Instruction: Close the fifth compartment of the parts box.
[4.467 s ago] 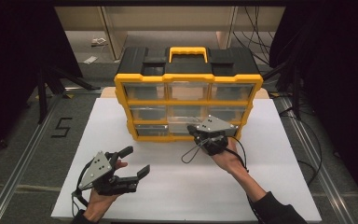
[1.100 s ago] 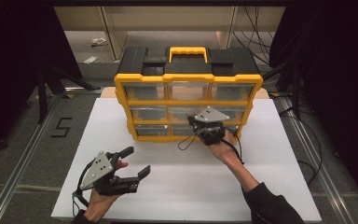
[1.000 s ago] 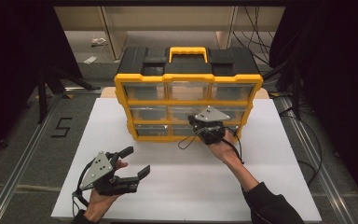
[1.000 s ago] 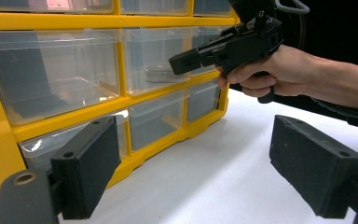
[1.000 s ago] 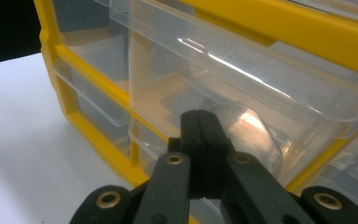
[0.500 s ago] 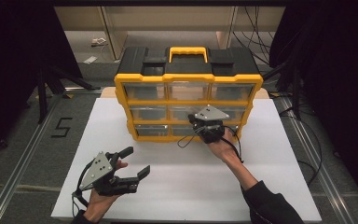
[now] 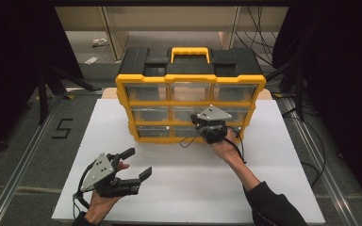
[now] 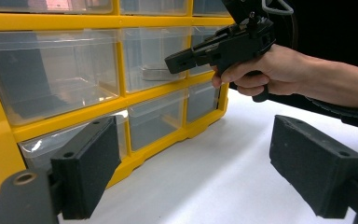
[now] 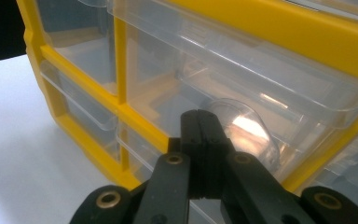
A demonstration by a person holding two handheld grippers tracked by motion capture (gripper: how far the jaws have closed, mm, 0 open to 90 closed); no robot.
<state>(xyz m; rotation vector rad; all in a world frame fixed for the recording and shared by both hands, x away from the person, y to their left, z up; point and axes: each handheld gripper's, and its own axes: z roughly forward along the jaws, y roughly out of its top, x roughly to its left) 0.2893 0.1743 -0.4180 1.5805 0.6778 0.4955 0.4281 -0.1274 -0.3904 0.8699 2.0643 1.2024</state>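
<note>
From above, a yellow organizer point(image 7: 191, 101) with a black top and clear drawers stood upright toward the back of the white table point(image 7: 273, 188), its drawer face turned to the person. The right gripper point(image 7: 199, 123) was up against that face, at the middle row, right of centre, with its grey plate on top. Whether its jaws were apart could not be told from here. The left gripper point(image 7: 131, 163) hung low over the table's near left part, well apart from the organizer, jaws spread wide with nothing between them.

In the left gripper view, the two black pads point(image 8: 91, 170) stood far apart over bare table point(image 8: 214, 172). The organizer point(image 8: 0, 144) filled the left and top, its lower rows beyond the left pad and not between the jaws. Farther off, the right hand point(image 8: 265, 72) held the right gripper point(image 8: 177, 60) level, its tip just at a middle-row drawer point(image 8: 158, 60).

In the right gripper view, the jaws of the right gripper point(image 9: 199, 123) were pressed together, pad to pad, with no gap. Their tip lay at the front of a clear drawer point(image 9: 242, 88), just beside its rounded pull point(image 9: 251, 133), which sat to the right of the tip. Whether the tip pinched the pull's edge or only touched it could not be told. A yellow rail point(image 9: 135, 123) ran below.
</note>
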